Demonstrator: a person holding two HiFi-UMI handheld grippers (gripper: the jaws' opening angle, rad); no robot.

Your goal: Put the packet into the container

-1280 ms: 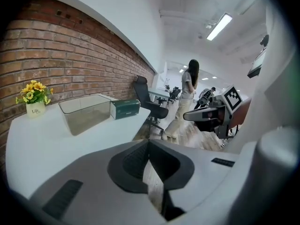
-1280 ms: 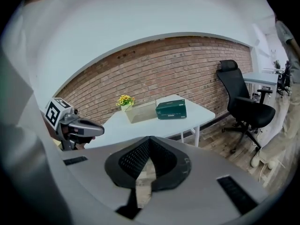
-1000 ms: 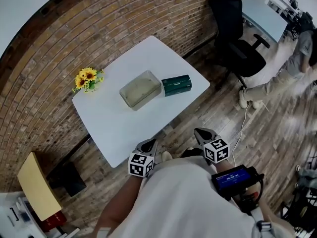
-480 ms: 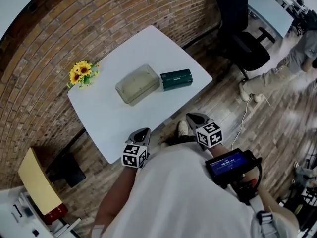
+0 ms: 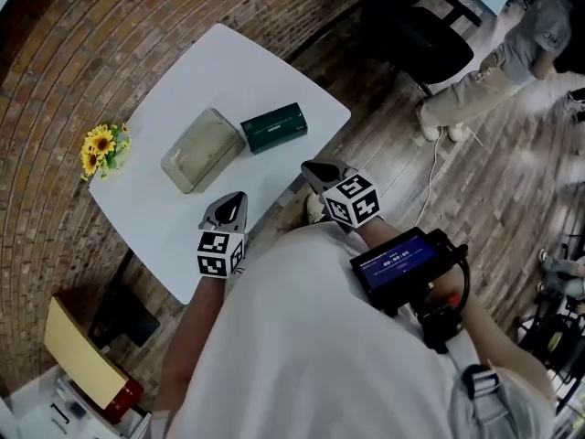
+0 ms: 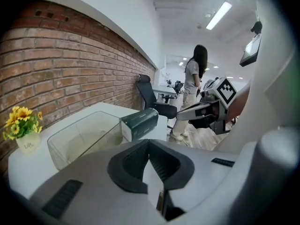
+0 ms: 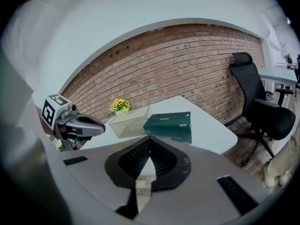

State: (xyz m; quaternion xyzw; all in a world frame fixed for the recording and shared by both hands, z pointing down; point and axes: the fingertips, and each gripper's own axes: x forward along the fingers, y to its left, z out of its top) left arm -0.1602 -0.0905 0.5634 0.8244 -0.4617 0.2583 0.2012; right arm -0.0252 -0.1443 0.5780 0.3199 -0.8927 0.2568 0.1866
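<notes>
A dark green packet [image 5: 274, 126] lies on the white table [image 5: 155, 218], touching the right end of a clear, empty container [image 5: 201, 149]. The left gripper view shows the packet [image 6: 139, 122] and container [image 6: 84, 137] ahead, and so does the right gripper view, with the packet [image 7: 168, 121] in front of the container [image 7: 129, 121]. My left gripper [image 5: 234, 201] is shut and empty over the table's near edge, short of the container. My right gripper [image 5: 315, 168] is shut and empty, just off the table's edge, near the packet.
Yellow flowers [image 5: 101, 147] stand at the table's left corner by the brick wall. A black office chair [image 5: 416, 30] and a person [image 5: 512, 48] are to the right. A yellow box [image 5: 78, 355] sits on the floor at lower left. A screen device [image 5: 398, 262] hangs at my chest.
Both grippers have come forward from beside my body to the table's near edge, the left one now over the tabletop. Packet and container have not moved on the table.
</notes>
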